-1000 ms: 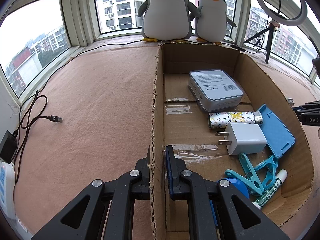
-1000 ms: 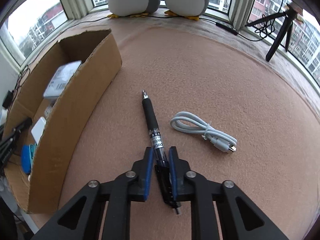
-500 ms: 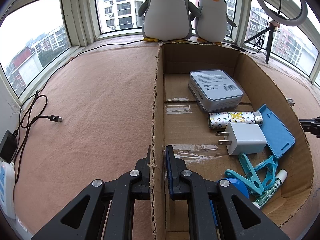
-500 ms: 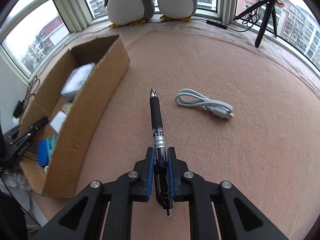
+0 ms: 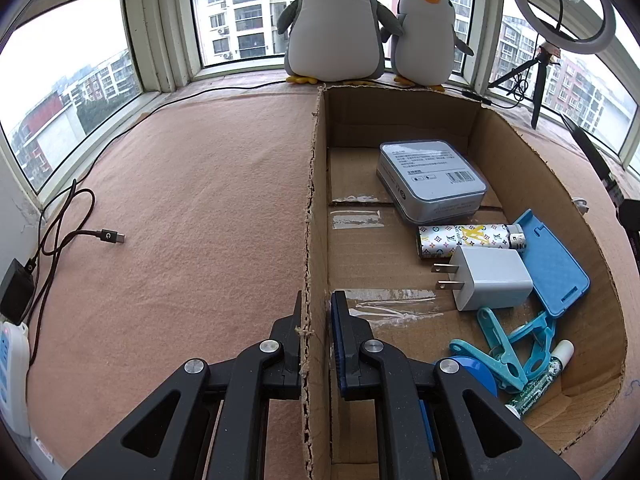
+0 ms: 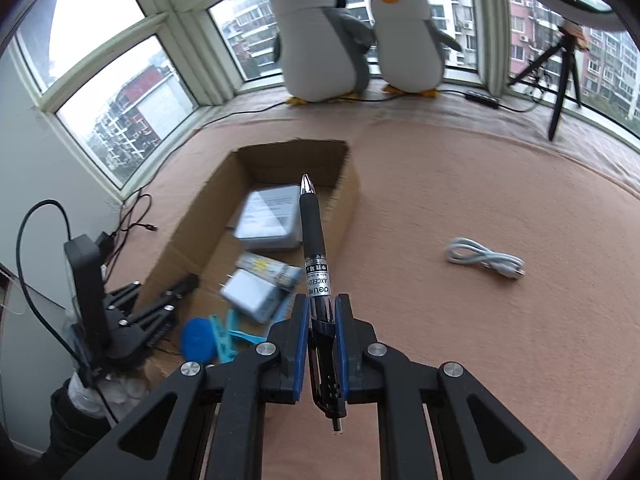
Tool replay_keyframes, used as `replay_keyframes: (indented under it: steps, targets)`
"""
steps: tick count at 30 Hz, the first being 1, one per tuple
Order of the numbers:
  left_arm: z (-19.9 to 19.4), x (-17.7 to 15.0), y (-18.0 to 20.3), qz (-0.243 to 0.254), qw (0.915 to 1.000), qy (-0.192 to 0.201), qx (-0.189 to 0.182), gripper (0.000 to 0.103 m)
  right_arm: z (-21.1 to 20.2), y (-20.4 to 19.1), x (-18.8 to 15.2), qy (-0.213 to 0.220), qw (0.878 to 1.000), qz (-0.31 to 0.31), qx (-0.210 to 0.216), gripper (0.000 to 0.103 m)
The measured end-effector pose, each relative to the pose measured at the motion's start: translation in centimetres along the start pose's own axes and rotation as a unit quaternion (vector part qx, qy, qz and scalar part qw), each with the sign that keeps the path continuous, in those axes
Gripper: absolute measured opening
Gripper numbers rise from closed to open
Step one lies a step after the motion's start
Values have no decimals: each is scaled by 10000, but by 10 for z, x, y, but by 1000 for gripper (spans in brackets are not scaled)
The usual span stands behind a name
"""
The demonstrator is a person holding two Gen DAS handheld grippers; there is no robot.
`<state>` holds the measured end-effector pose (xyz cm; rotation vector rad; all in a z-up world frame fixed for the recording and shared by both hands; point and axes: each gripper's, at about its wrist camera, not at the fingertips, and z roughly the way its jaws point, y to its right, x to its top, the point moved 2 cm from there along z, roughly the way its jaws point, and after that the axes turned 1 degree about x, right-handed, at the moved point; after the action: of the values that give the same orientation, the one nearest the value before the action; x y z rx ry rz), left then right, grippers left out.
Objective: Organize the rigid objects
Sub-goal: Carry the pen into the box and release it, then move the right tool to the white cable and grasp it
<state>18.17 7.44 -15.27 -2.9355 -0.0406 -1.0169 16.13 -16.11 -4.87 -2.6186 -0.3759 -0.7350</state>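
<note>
My left gripper [image 5: 316, 312] is clamped on the cardboard box [image 5: 310, 208] wall. Several items already lie inside, toward three o'clock. My right gripper [image 6: 322, 316] pinches the pen [image 6: 314, 240], tip at twelve over the box. The white cable [image 6: 484, 262] remains outside.

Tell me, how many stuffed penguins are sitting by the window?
2. The larger penguin sits on the sill behind the cardboard box; the smaller penguin sits right beside it, touching its flipper. None other shows in either view.
</note>
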Motion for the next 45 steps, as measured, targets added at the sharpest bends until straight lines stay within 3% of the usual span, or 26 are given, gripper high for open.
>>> replay_keyframes:
  steps: [12, 20, 21, 23, 24, 36, 45]
  targets:
    - [0, 0, 0, -10, 10000, 3, -4, 10, 32, -53, 17, -122, 9994, -255, 190, 12]
    - [0, 0, 1, -24, 10000, 6, -11, 10, 57, -55, 16, -317, 9990, -233, 189, 14]
    - [0, 0, 1, -25, 10000, 6, -12, 10, 59, -53, 16, -338, 9990, -218, 192, 18]
    - [0, 0, 1, -26, 10000, 8, -12, 10, 58, -51, 17, -291, 9993, -164, 188, 36]
    - [0, 0, 1, -27, 10000, 5, -16, 10, 57, -49, 17, -254, 9994, -147, 187, 38]
    - [0, 0, 2, -24, 10000, 5, -15, 10, 46, -44, 17, -169, 9994, -128, 255, 38]
    - [1, 0, 3, -7, 10000, 4, -5, 10, 26, -25, 18, 40, 9995, -72, 289, 54]
